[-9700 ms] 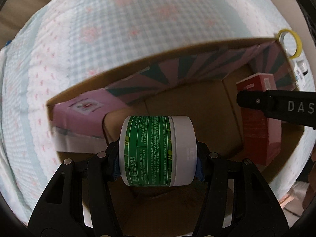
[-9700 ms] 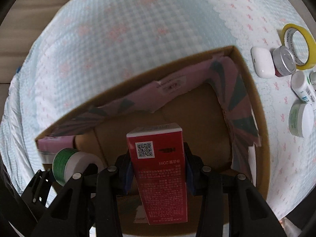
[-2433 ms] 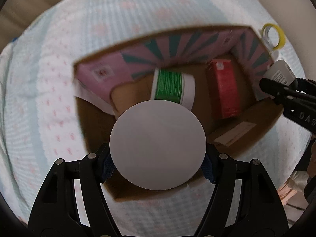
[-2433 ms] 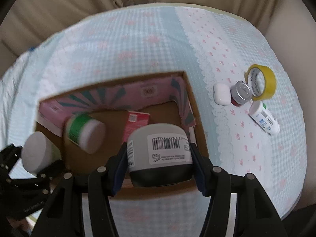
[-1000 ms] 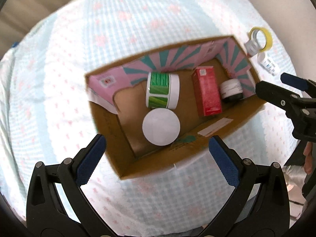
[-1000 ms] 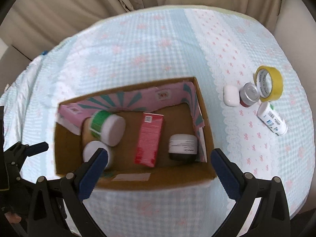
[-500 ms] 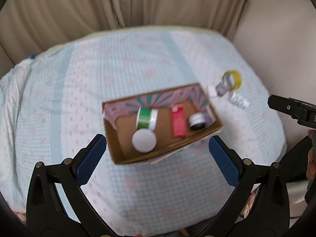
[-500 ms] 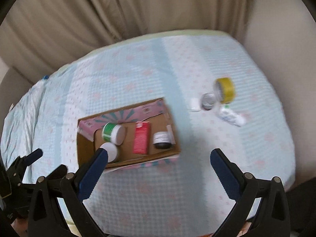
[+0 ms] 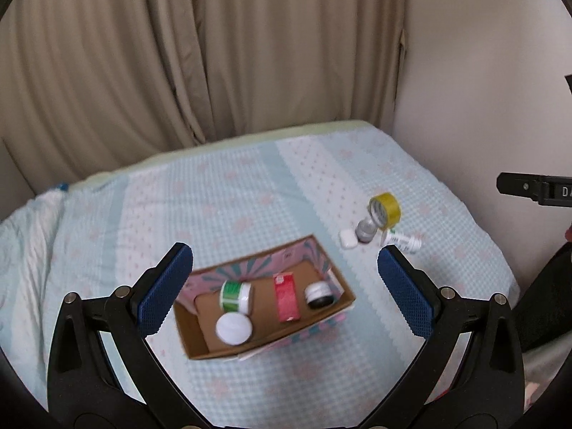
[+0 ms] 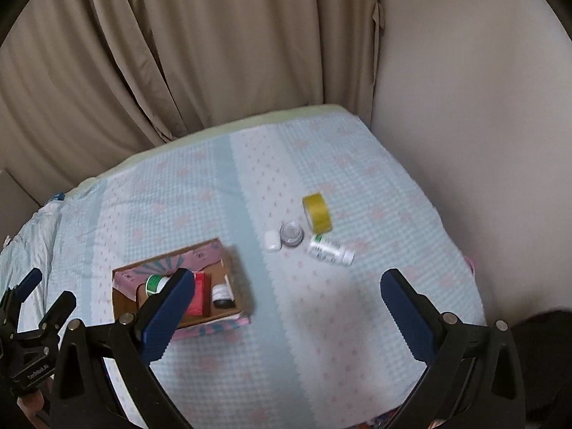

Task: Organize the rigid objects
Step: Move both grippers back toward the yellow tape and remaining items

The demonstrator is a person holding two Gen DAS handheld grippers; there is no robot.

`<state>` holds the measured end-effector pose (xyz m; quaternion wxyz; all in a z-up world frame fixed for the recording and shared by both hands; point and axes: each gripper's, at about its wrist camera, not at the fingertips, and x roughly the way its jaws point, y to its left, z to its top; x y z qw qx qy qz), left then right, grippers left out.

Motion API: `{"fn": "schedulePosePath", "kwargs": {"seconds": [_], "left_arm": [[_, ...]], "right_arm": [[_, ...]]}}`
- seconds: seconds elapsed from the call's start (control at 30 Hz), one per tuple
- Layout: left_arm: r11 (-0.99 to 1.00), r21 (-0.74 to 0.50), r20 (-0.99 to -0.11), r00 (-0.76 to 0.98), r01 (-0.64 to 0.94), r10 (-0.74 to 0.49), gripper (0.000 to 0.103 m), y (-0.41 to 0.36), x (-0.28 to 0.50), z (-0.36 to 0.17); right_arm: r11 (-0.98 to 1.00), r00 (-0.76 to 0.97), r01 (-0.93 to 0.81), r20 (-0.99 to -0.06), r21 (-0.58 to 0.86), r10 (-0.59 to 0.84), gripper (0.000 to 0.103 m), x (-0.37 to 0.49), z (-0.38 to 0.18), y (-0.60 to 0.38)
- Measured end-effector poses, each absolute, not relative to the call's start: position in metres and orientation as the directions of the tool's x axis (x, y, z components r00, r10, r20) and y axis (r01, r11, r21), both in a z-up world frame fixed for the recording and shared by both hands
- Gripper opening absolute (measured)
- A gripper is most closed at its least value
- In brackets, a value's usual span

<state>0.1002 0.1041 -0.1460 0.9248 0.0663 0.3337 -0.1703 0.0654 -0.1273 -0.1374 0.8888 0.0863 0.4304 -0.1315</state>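
Four items in cardboard box

Each black plastic two-finger gripper, left gripper and right gripper alike, carries blue ridged rubber pads on angular arms fastened with round silver screws, with white lettering on the body.

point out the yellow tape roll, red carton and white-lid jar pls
yellow tape roll (image 9: pixel 385 206), left wrist view, outer yellow band.
red carton (image 9: pixel 286 297), left wrist view, top face.
white-lid jar (image 9: pixel 233 328), left wrist view, lid centre.
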Motion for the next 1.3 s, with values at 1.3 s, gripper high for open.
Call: {"fn": "schedulePosePath", "kwargs": {"seconds": [1.3], "left_arm": [[0.905,0.020,-0.855,0.477,0.426,-0.205,0.103,-0.156,0.231,-0.330]], "right_arm": [[0.984,0.428,0.107,-0.899,0.145,0.086,0.103,0.248,-0.260,-0.304]]}}
